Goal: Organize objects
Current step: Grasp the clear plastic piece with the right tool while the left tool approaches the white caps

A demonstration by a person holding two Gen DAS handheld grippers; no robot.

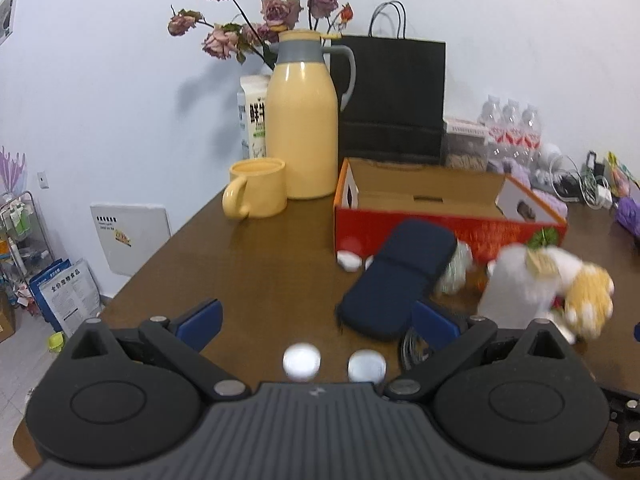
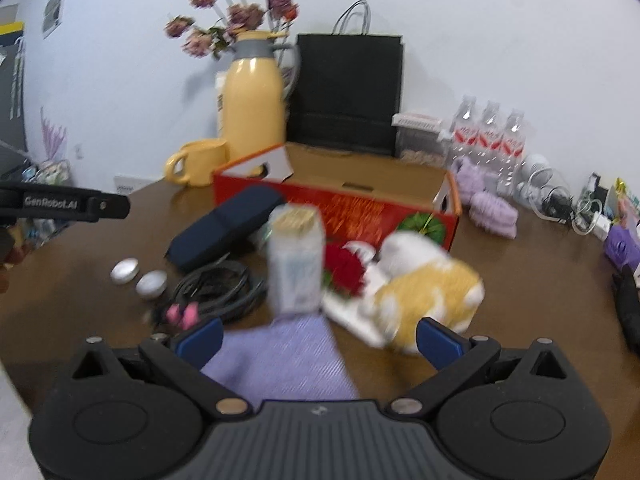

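Both grippers spread wide, holding nothing: left gripper point(image 1: 318, 320), right gripper point(image 2: 320, 338). Navy case point(image 1: 398, 280) leans on red box point(image 1: 452, 228) at 1 o'clock; two tins point(image 1: 302, 361) on worktop point(image 1: 260, 264).

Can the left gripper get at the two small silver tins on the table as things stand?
Probably yes. The left gripper is open, and the two silver tins lie on bare table between its fingers. Only the dark blue case sits near, off to the right.
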